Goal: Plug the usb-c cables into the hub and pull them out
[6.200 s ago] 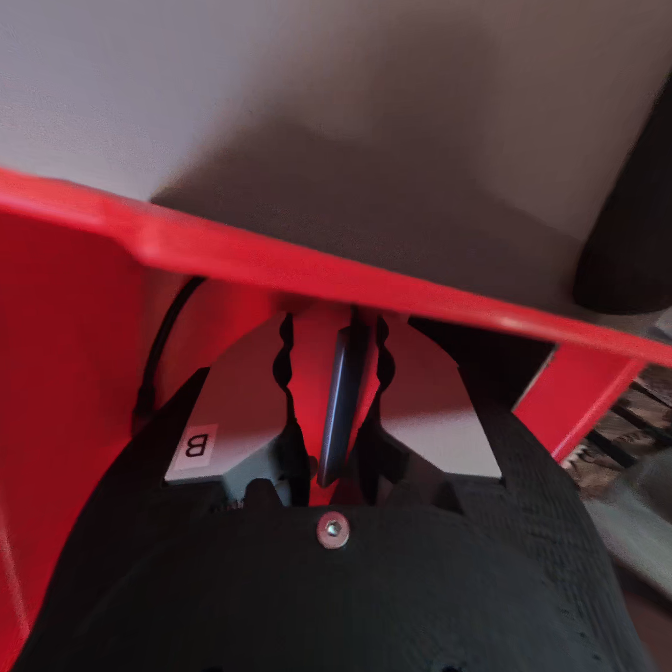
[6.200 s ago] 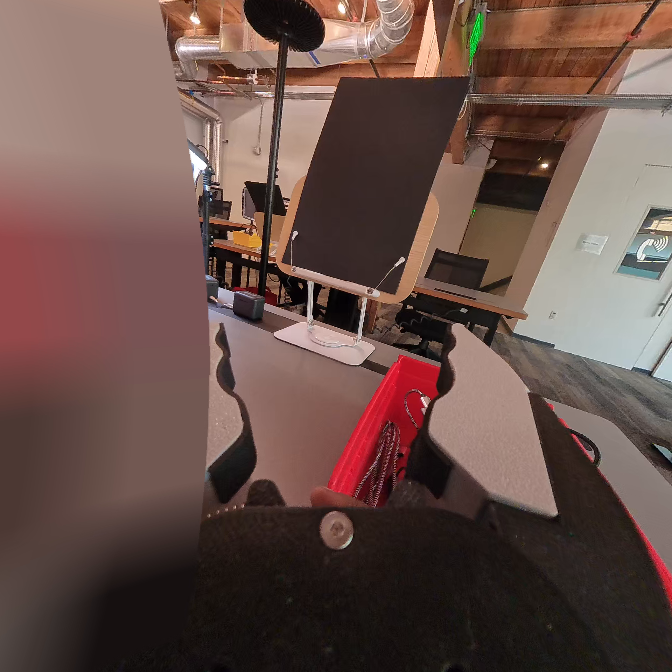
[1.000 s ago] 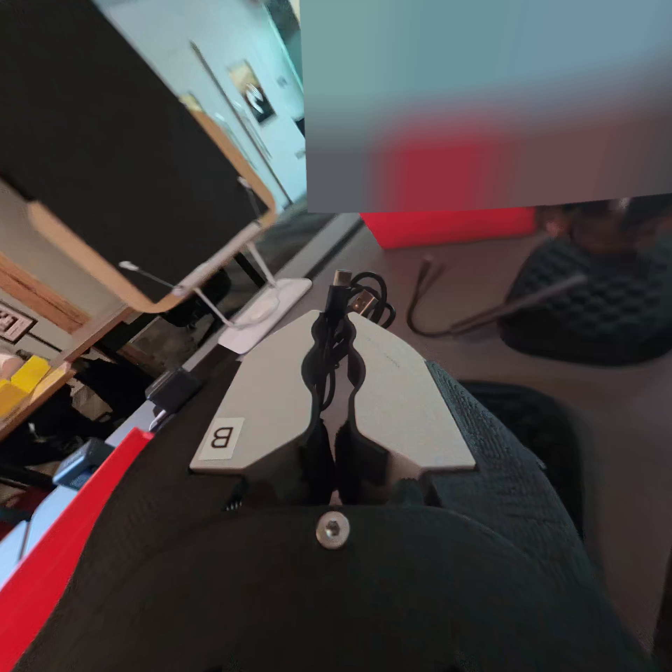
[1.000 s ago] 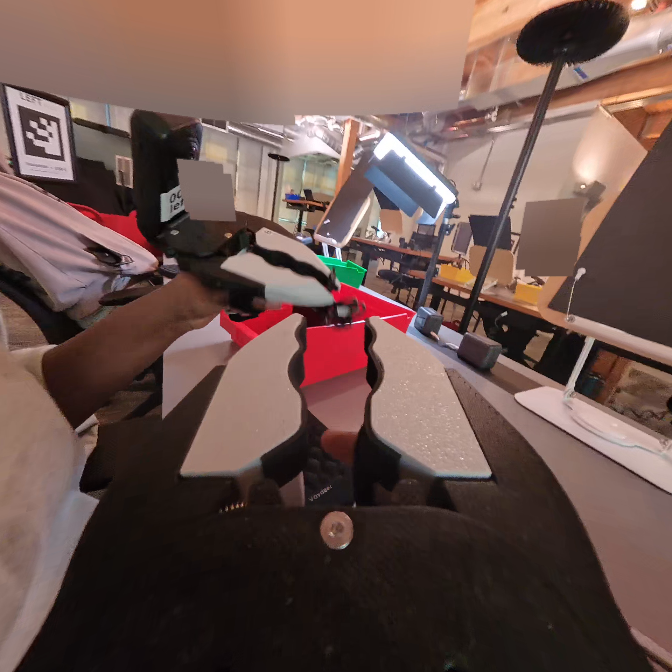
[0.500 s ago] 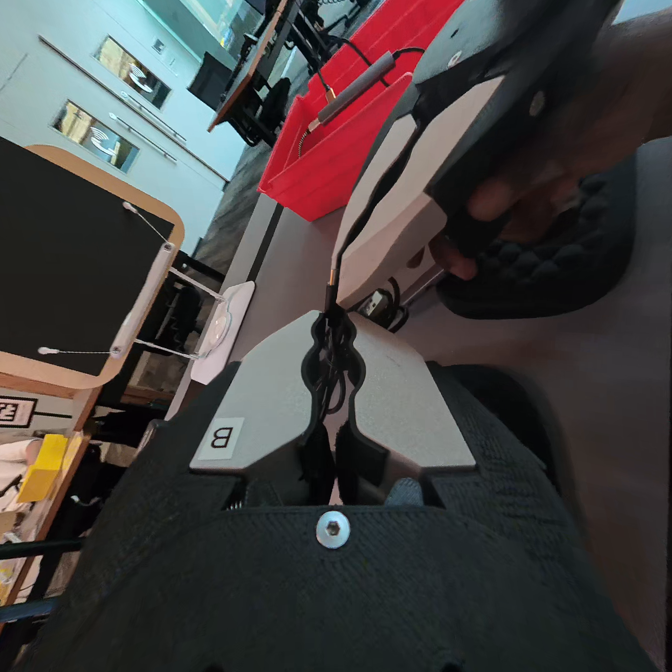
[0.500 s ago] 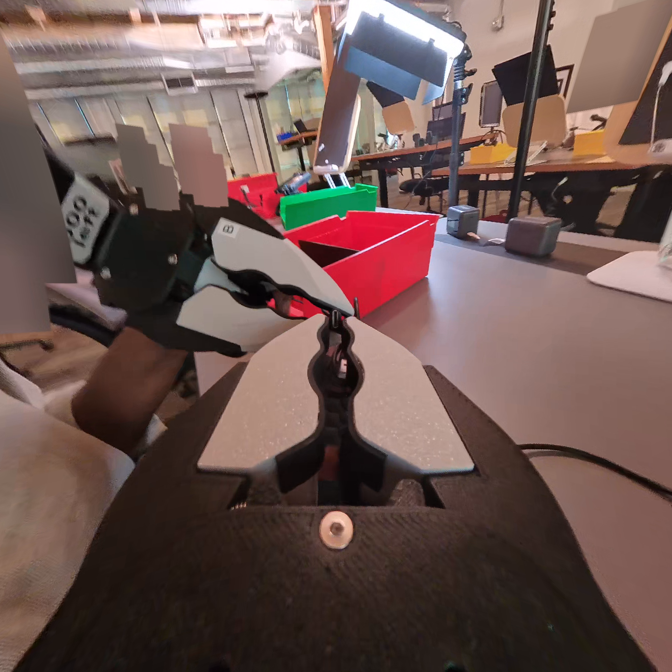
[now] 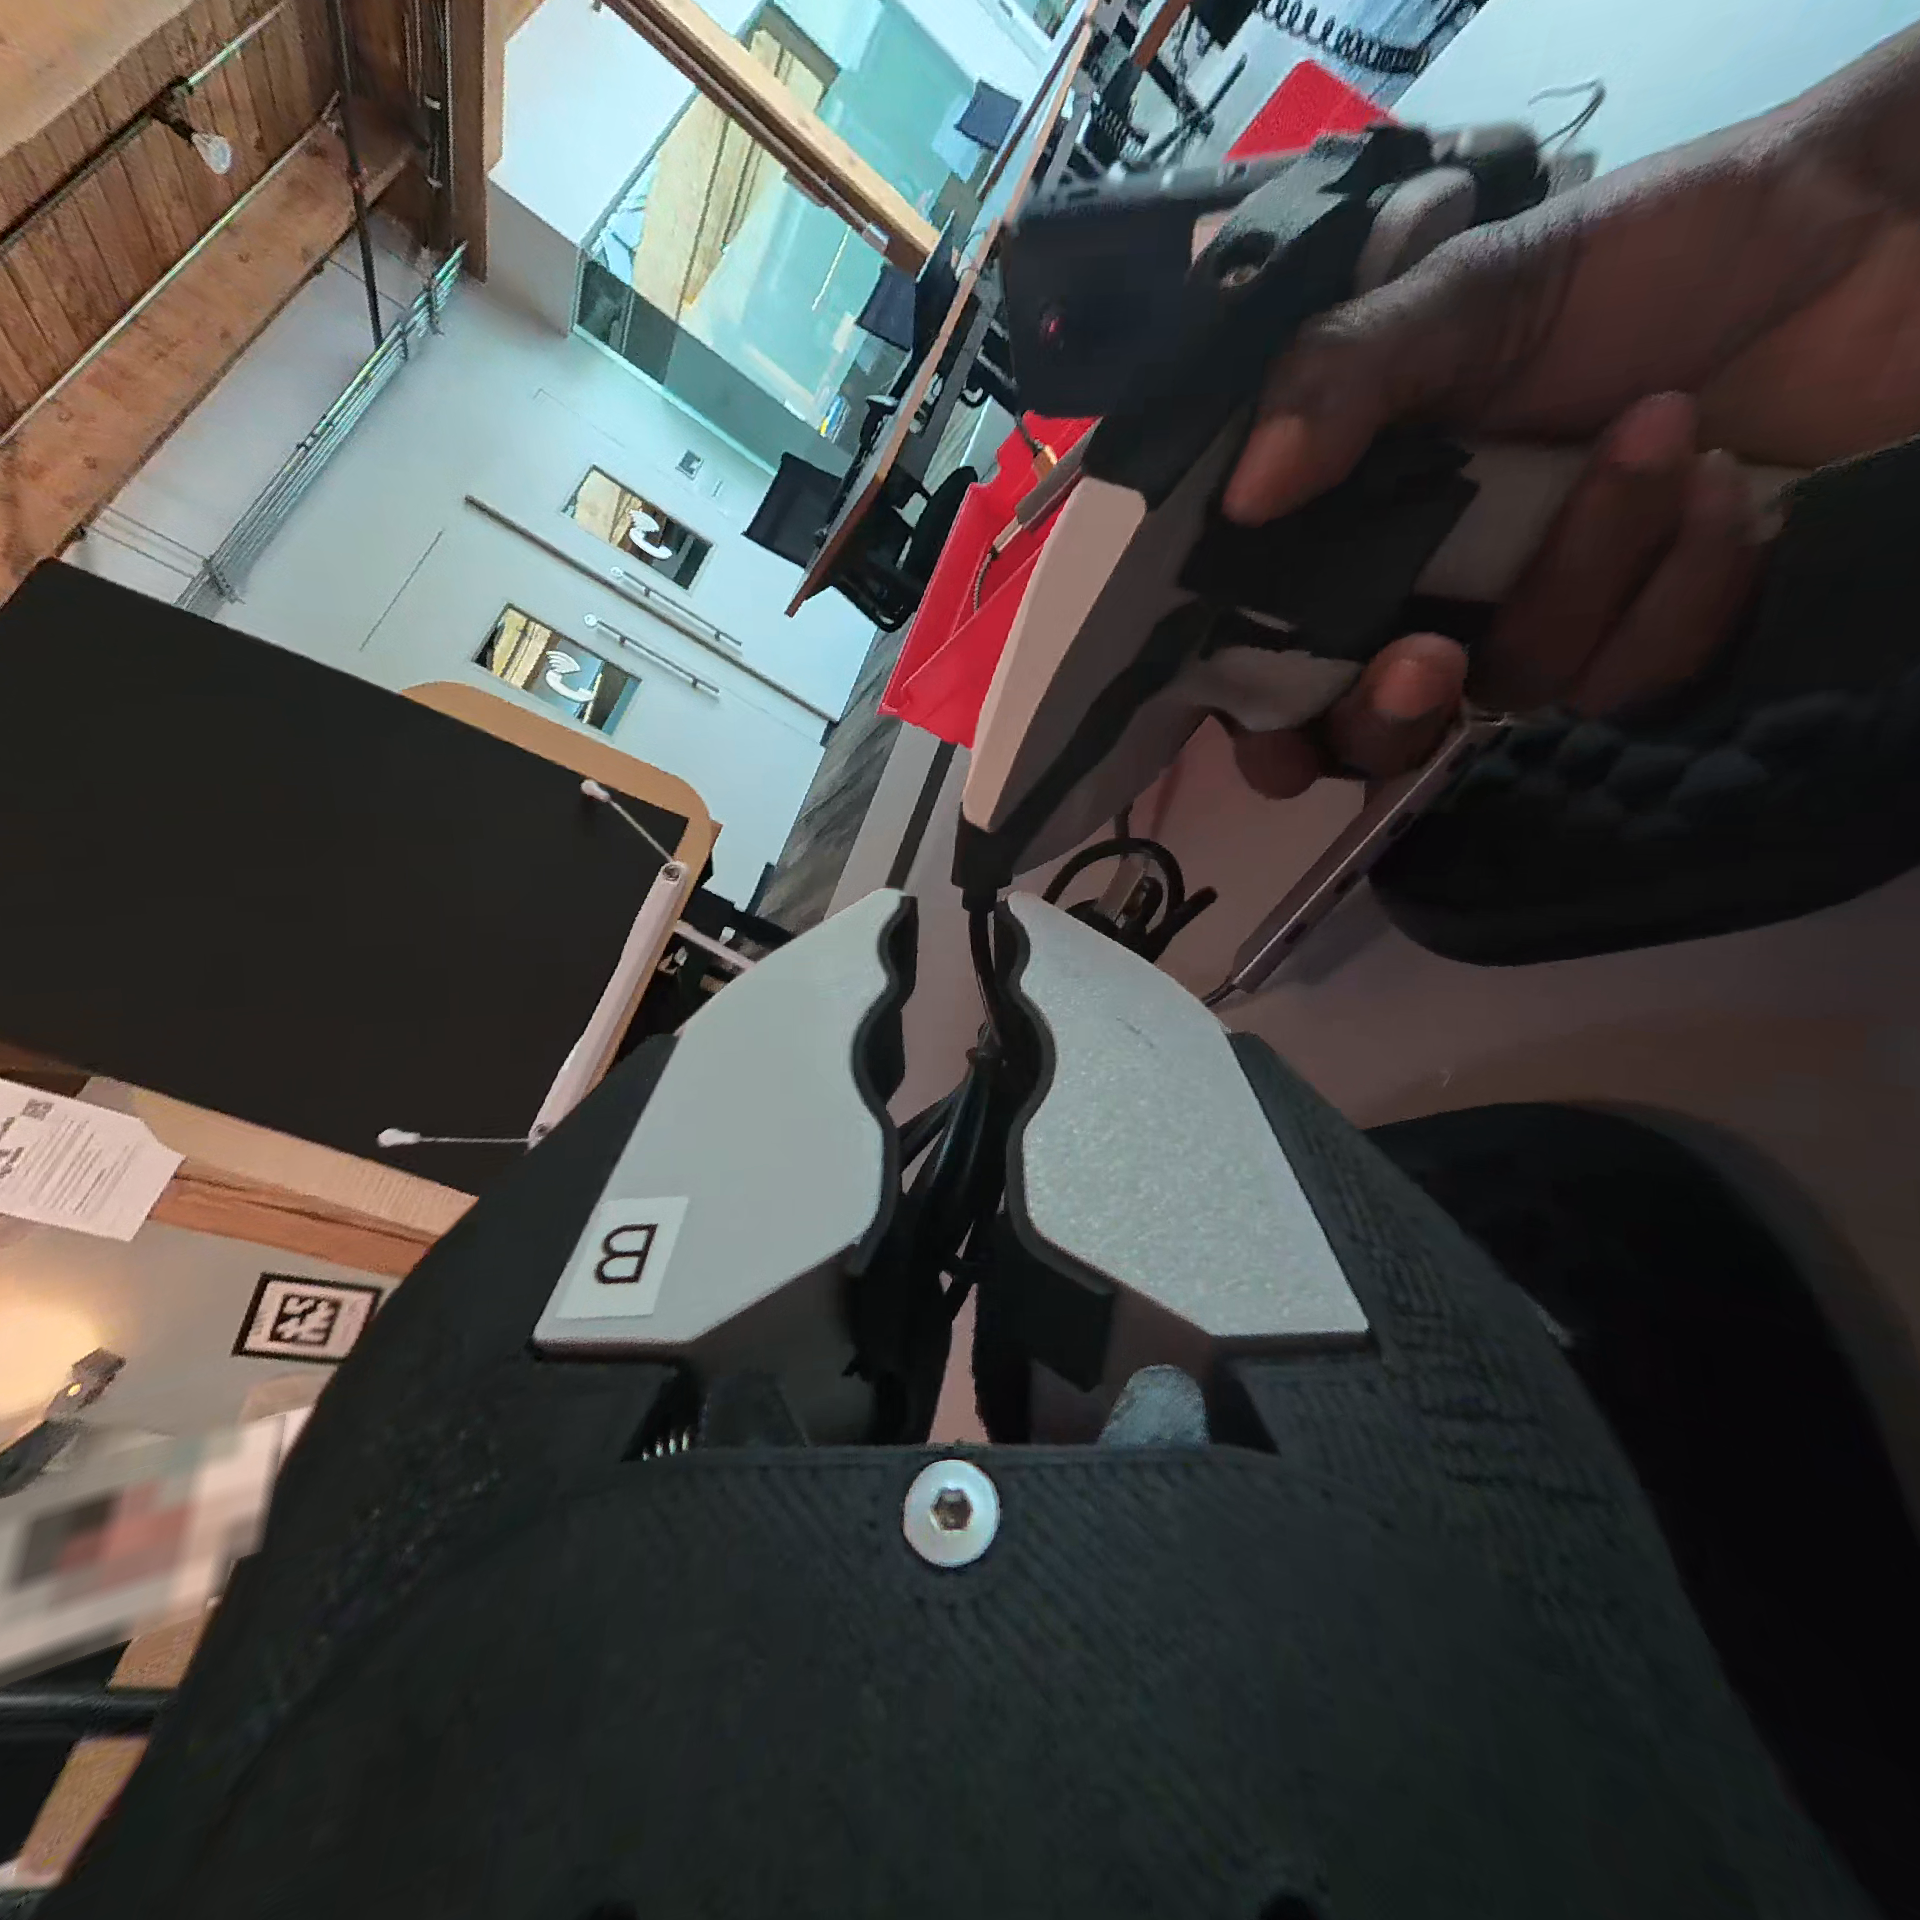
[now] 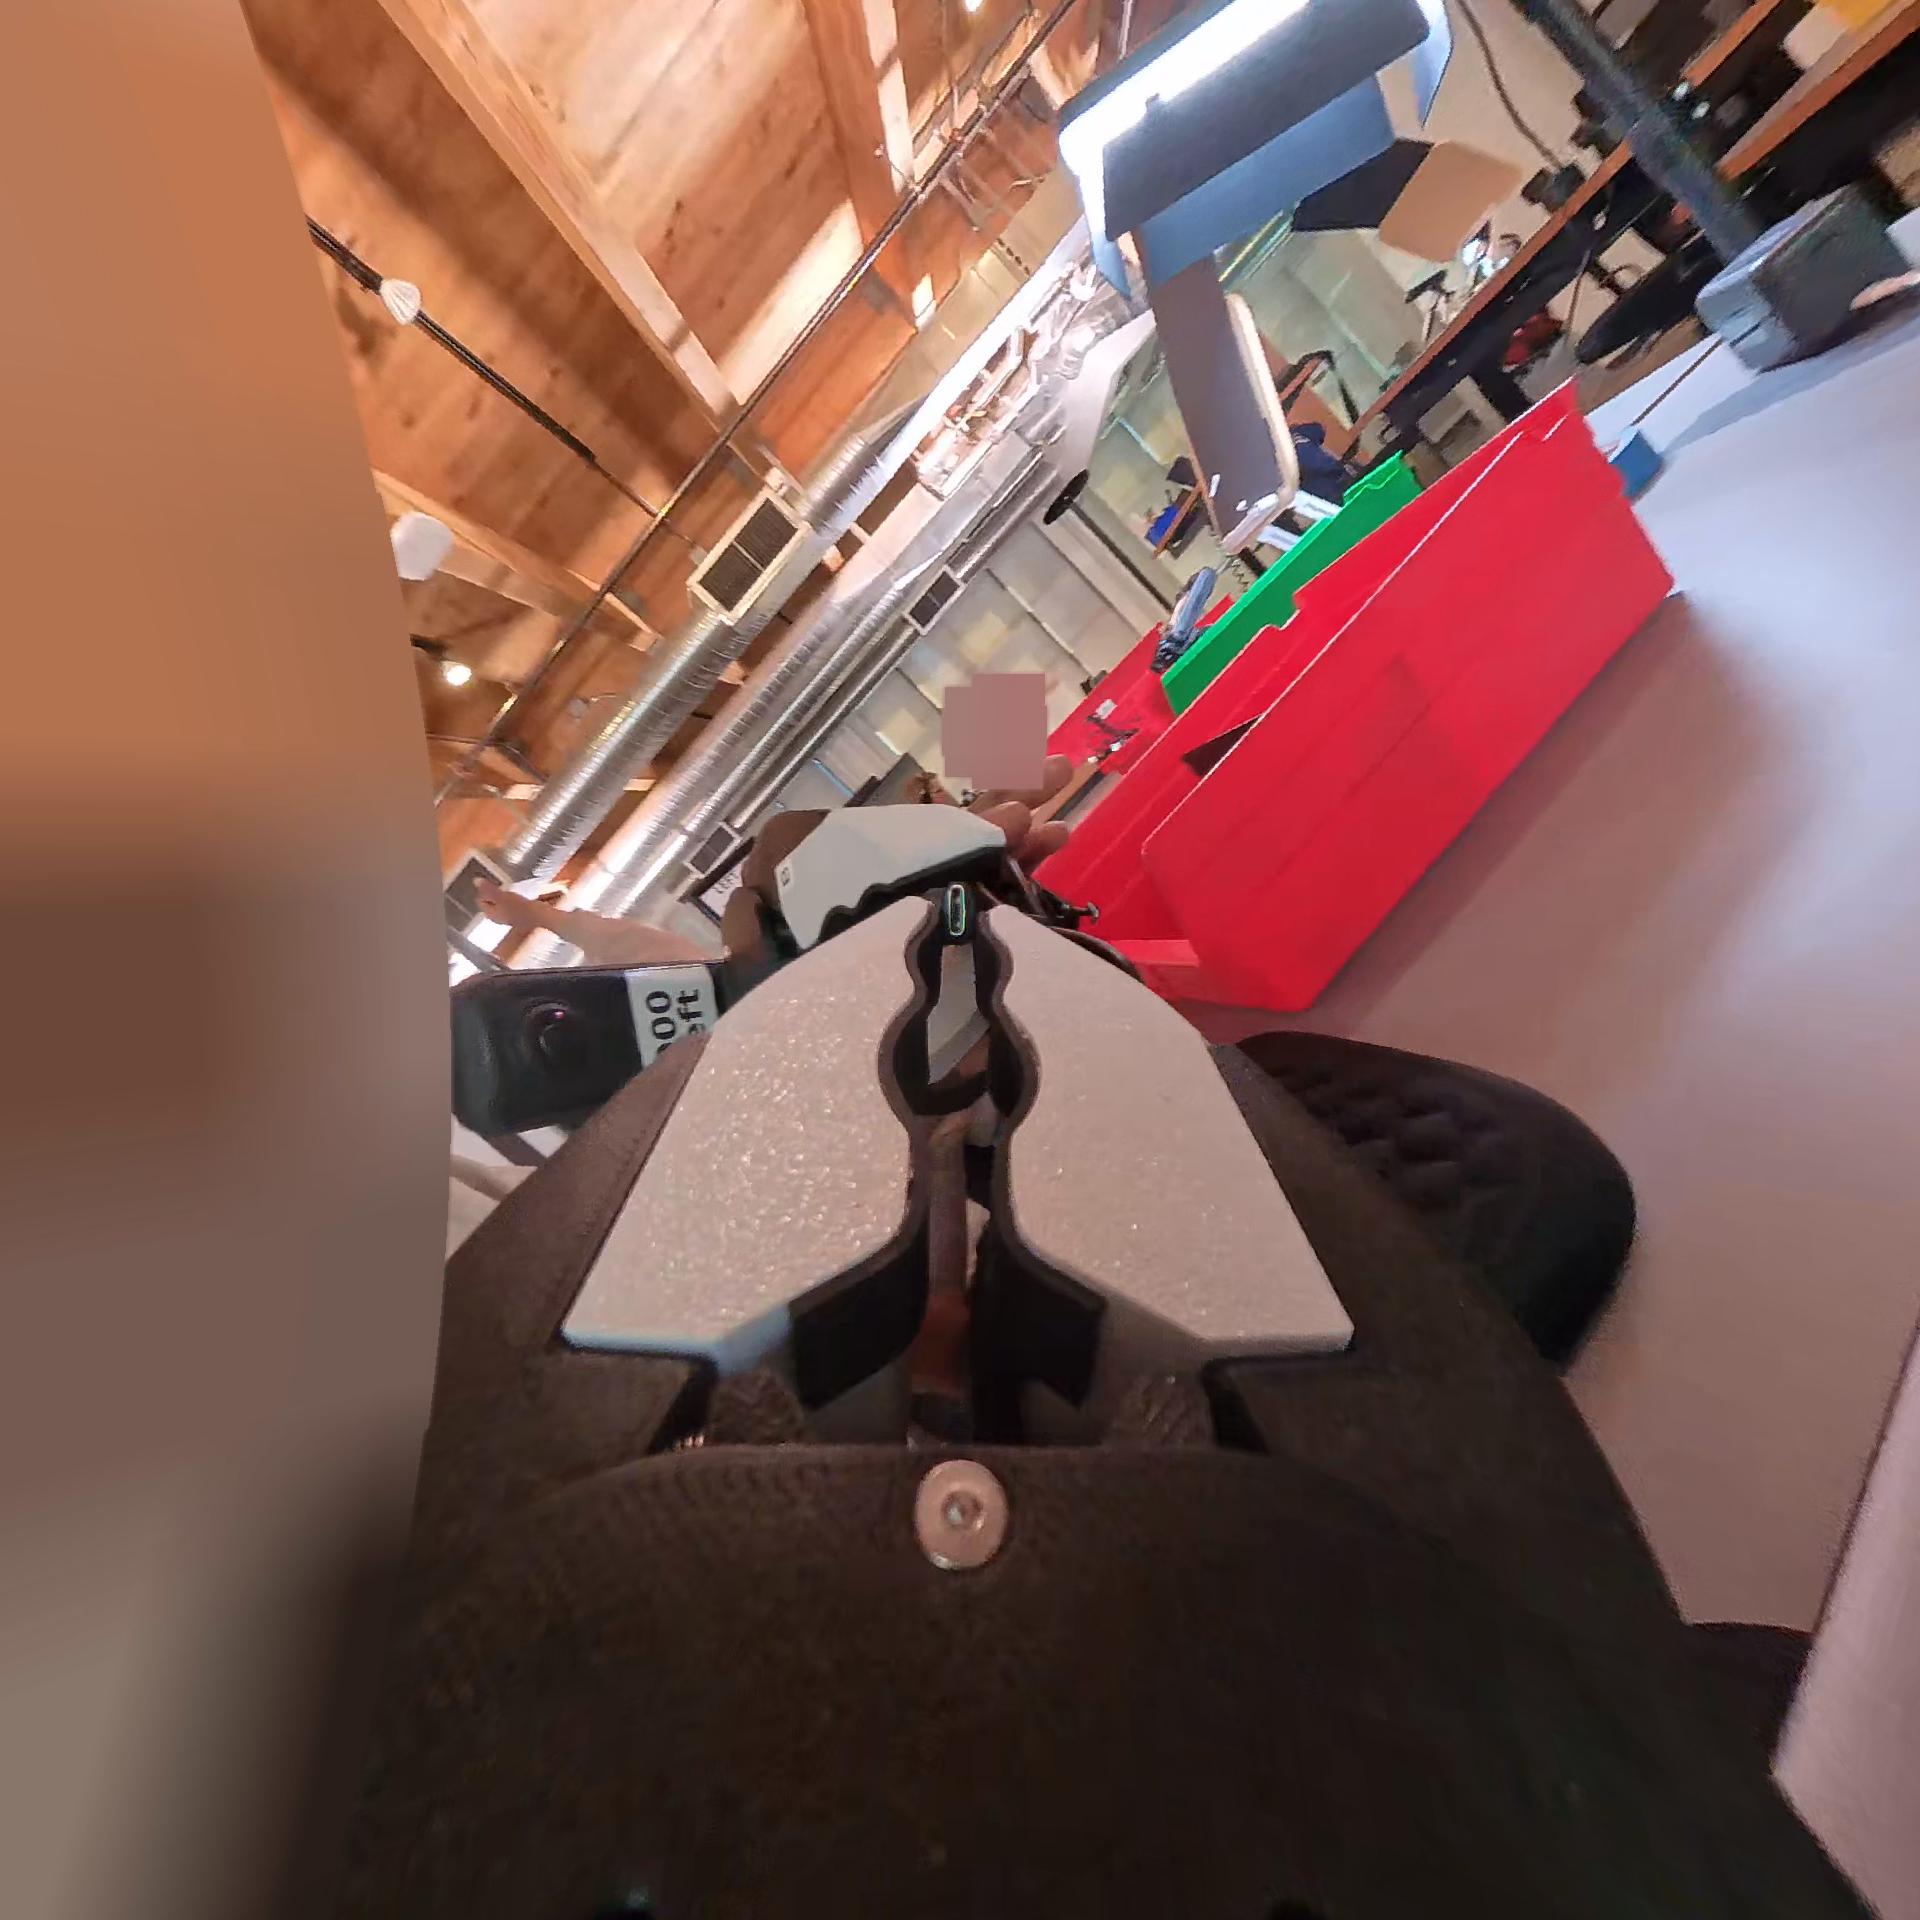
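The left gripper [image 7: 961, 925] stood parted, a bundled black usb-c cable [image 7: 985, 997] running loosely between its fingers toward 12 o'clock. There the right gripper [image 7: 987, 831] was clamped on the cable's plug. In the right wrist view the right gripper [image 8: 961, 920] was pinched on that plug [image 8: 956, 912]. The grey hub [image 7: 1351, 883] lay on the worktop [image 7: 1558, 1039] at 2 o'clock, beside a red bin [image 8: 1403, 727].

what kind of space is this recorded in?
Likely an open-plan office or lab in a converted industrial building: exposed wood beams and silver ductwork overhead, rows of desks behind, red parts bins on the grey worktable.
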### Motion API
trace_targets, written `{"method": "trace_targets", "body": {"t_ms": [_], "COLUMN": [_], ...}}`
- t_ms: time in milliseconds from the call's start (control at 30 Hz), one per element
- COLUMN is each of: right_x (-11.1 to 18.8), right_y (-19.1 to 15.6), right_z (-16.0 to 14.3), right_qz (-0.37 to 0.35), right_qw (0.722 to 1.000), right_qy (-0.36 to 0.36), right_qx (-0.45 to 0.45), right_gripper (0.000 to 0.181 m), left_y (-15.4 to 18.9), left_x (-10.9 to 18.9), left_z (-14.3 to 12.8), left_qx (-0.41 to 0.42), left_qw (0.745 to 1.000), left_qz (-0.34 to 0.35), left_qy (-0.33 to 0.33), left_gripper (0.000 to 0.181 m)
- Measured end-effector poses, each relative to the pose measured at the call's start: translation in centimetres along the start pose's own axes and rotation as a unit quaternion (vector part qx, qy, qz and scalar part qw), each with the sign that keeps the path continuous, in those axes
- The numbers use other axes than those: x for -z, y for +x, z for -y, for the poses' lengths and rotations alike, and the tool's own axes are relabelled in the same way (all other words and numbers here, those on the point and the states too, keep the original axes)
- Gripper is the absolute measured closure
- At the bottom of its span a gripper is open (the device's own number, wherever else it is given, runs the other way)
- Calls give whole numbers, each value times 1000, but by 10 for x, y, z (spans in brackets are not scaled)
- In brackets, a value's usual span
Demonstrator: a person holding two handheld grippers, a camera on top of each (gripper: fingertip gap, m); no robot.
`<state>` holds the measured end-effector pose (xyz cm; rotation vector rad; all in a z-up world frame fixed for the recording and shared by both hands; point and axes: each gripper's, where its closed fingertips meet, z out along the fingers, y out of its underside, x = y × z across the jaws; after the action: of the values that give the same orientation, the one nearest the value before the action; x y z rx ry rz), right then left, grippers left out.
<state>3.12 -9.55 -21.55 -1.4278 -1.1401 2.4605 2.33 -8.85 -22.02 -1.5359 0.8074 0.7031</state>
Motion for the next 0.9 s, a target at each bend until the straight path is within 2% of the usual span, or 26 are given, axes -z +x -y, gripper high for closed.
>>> {"method": "trace_targets", "body": {"t_ms": [200, 400, 567, 633, 767, 833, 900], "right_x": [0, 0, 1, 3, 27, 44, 62], "right_y": [0, -3, -4, -9, -26, -27, -20], "right_z": [-5, -6, -7, -7, 17, 25, 19], "right_qz": [15, 48, 48, 46, 16, -28, -69], "right_qw": [1000, 997, 997, 998, 986, 960, 907], "right_qy": [-17, -12, -23, -35, -32, -56, -129], "right_qx": [-21, -65, -49, 2, 164, 274, 394], "right_gripper": [177, 177, 177, 175, 150, 139, 135], "left_y": [12, 10, 11, 11, 12, 11, 13], "left_x": [3, 5, 5, 6, 9, 12, 14], "left_z": [6, 11, 11, 15, 5, -3, -10], "left_qx": [37, 77, 92, 95, 113, 128, 148], "left_qw": [997, 993, 991, 991, 989, 987, 984], "left_qz": [-56, -54, -61, -65, -83, -87, -100], "left_qy": [44, 77, 74, 75, 44, 35, 24], "left_gripper": [164, 172, 173, 173, 173, 173, 173]}}
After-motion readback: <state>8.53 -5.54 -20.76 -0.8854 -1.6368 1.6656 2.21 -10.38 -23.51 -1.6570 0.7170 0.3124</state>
